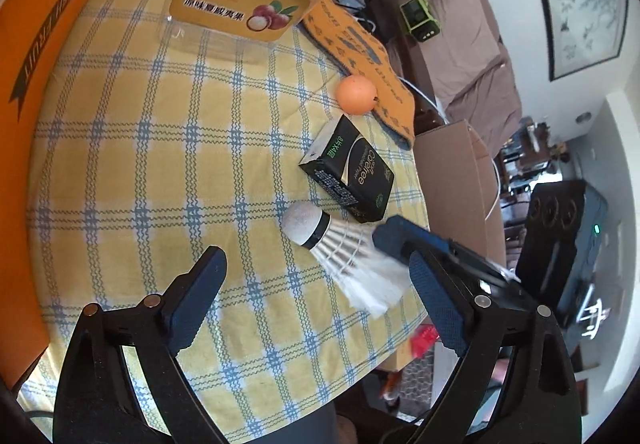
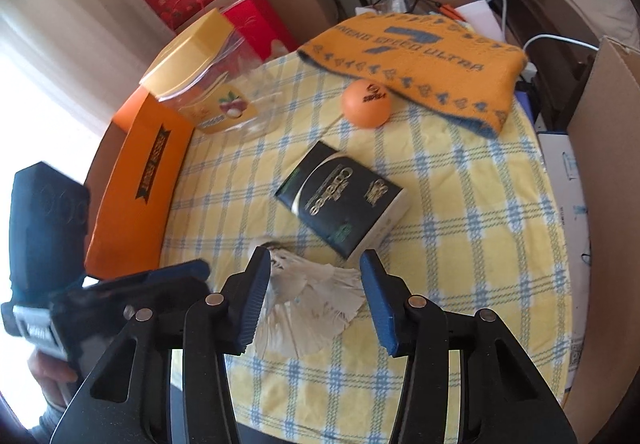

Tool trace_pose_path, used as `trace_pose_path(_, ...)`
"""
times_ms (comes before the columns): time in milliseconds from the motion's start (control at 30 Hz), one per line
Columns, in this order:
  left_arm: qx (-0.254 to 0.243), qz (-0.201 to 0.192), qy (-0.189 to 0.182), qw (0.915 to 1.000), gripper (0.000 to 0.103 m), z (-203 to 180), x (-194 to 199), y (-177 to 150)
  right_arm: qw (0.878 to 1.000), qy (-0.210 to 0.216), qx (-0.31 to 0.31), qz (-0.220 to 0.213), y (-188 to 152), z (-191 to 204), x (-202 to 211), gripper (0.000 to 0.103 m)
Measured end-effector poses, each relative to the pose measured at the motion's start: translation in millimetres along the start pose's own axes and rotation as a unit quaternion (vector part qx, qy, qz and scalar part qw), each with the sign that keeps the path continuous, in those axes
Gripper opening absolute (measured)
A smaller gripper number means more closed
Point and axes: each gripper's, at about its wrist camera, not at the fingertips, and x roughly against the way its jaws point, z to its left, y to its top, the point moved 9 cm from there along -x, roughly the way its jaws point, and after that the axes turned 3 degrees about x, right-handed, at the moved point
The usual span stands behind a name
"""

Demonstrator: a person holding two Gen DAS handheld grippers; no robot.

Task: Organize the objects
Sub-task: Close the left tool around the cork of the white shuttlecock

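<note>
Feathers of the shuttlecock (image 2: 316, 300) sit between my right gripper's (image 2: 314, 300) narrowing, not-yet-touching jaws; left gripper (image 1: 316, 284) wide, empty. Next, pinch gently.

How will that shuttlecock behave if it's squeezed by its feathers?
The shuttlecock looks very light, so it will probably lift easily. Its thin white feathers may bend or crush under pressure. Lying on its side on the tablecloth, it would likely roll in a curve if nudged.

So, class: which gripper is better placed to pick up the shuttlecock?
Right. The right gripper already straddles the shuttlecock, feathers between its fingers; the left gripper stands beside it, over bare cloth.
</note>
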Motion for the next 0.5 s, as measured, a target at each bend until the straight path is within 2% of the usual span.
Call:
trace_pose_path(200,0.019,0.011,-0.013,0.9997,0.091,2,-8,1,0.998,0.024,0.052,0.023,-17,25,2,0.047)
trace_pose_path(467,0.003,0.019,0.0,0.9998,0.09,4,-6,-8,0.997,0.012,0.077,0.023,-28,34,12,0.047)
trace_pose_path(500,0.002,0.02,-0.001,0.9998,0.086,4,-6,-8,0.996,0.007,0.081,0.023,-27,33,13,0.048)
